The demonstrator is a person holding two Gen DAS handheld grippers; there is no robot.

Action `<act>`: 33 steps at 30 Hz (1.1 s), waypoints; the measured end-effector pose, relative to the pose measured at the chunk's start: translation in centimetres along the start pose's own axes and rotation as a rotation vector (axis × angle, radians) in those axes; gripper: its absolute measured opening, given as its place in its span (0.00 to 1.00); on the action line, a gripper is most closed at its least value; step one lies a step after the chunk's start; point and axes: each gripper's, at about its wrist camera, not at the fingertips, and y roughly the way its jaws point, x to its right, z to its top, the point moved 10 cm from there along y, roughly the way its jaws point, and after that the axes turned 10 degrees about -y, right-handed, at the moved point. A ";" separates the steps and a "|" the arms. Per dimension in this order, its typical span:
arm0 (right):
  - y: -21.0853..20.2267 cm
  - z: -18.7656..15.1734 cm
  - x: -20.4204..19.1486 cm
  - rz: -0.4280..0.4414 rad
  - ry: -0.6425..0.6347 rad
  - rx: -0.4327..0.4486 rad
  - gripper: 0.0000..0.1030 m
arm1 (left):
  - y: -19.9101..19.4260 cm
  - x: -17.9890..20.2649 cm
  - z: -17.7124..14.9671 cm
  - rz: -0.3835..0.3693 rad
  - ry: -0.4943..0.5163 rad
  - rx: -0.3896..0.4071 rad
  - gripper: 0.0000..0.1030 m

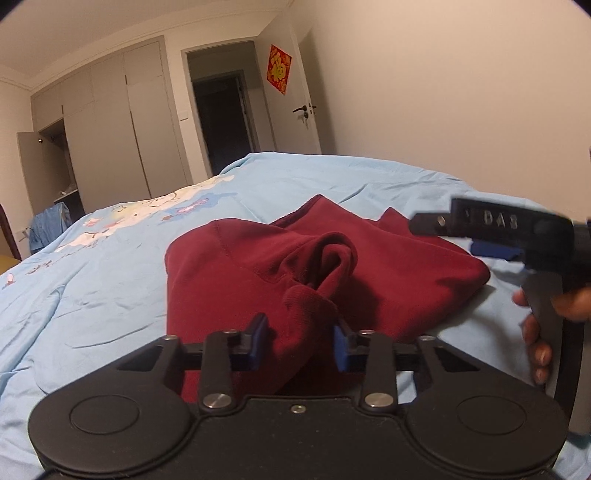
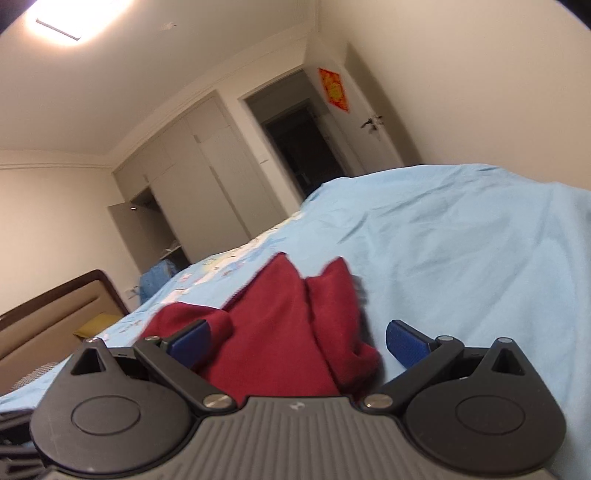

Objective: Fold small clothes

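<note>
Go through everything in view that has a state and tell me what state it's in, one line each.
Red garment: crumpled on the bed, not yet folded flat.
Left gripper: partly closed, red cloth between its pads; firm grip unclear.
Right gripper: open wide over the garment.
Room door: open.
Wardrobe door: far-left one open, the others shut.
Ceiling light: on.
Bed cover: spread out, wrinkled.

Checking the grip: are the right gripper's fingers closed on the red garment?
No, the right gripper stands wide open, its blue fingers apart either side of the red garment.
</note>
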 end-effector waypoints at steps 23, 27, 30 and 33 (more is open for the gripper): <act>7.6 2.9 -6.6 0.155 -0.171 -0.177 0.84 | 1.0 -0.5 -1.4 -0.030 -0.035 0.012 0.17; 9.0 1.4 -7.8 0.221 -0.165 -0.275 0.79 | 0.8 -0.6 -1.4 -0.027 -0.033 0.015 0.17; 10.3 0.2 -7.5 0.232 -0.103 -0.348 0.62 | 0.8 -0.6 -1.4 -0.026 -0.033 0.014 0.17; 10.6 -0.3 -7.4 0.246 -0.054 -0.365 0.45 | 0.8 -0.5 -1.4 -0.025 -0.033 0.015 0.17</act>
